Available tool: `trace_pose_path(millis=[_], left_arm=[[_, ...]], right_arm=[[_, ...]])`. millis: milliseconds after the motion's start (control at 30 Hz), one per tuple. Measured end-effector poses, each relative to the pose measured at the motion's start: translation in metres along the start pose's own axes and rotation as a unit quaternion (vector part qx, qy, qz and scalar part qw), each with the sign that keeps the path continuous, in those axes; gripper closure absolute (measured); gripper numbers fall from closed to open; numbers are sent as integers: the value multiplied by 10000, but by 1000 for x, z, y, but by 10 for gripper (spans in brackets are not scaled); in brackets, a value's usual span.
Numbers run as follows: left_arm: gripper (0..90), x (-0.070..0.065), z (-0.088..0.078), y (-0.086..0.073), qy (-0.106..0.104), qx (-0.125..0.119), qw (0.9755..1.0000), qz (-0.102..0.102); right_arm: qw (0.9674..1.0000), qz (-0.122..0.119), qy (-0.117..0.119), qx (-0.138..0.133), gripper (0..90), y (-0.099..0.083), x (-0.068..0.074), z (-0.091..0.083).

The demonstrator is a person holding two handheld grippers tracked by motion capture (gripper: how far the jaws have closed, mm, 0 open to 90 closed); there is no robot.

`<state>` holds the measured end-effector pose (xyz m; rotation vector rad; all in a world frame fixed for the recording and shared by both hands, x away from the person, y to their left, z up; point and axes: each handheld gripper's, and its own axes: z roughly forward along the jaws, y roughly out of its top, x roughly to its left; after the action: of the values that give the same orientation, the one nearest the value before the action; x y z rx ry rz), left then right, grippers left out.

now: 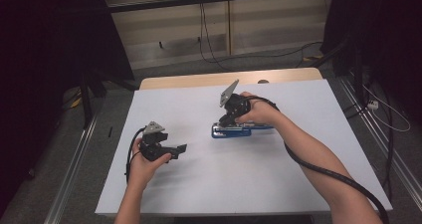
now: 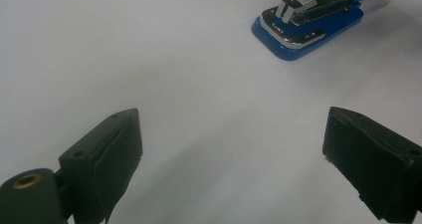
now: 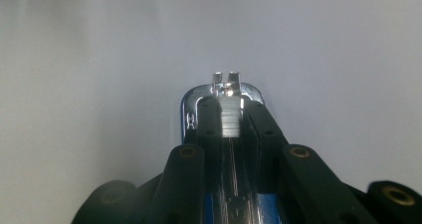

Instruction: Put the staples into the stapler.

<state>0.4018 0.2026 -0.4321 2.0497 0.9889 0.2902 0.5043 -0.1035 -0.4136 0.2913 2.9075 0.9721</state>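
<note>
black jaws of my right hand-held gripper (image 3: 230,149) sat closest to the lens in the right gripper view, drawn narrow and pressed on either side of the blue stapler (image 3: 221,109), its chrome nose poking out past them. from the high view, that stapler (image 1: 230,131) lay flat on the white desk (image 1: 298,164), near the middle, with my right hand (image 1: 261,112) bent over it from the far side. my left hand-held gripper (image 1: 175,149) rested on the desk well apart to the left, jaws spread wide with nothing between them. in the left gripper view the stapler (image 2: 308,27) showed up ahead, beyond the bare surface.
</note>
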Motion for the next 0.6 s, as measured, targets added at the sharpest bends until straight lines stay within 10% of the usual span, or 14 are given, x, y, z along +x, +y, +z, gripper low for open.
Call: trace_pose_path(millis=[600], left_arm=[[88,0,0,0,17,-19,10000,11]], right_arm=[[10000,22,5,-27,794,1,0,3]])
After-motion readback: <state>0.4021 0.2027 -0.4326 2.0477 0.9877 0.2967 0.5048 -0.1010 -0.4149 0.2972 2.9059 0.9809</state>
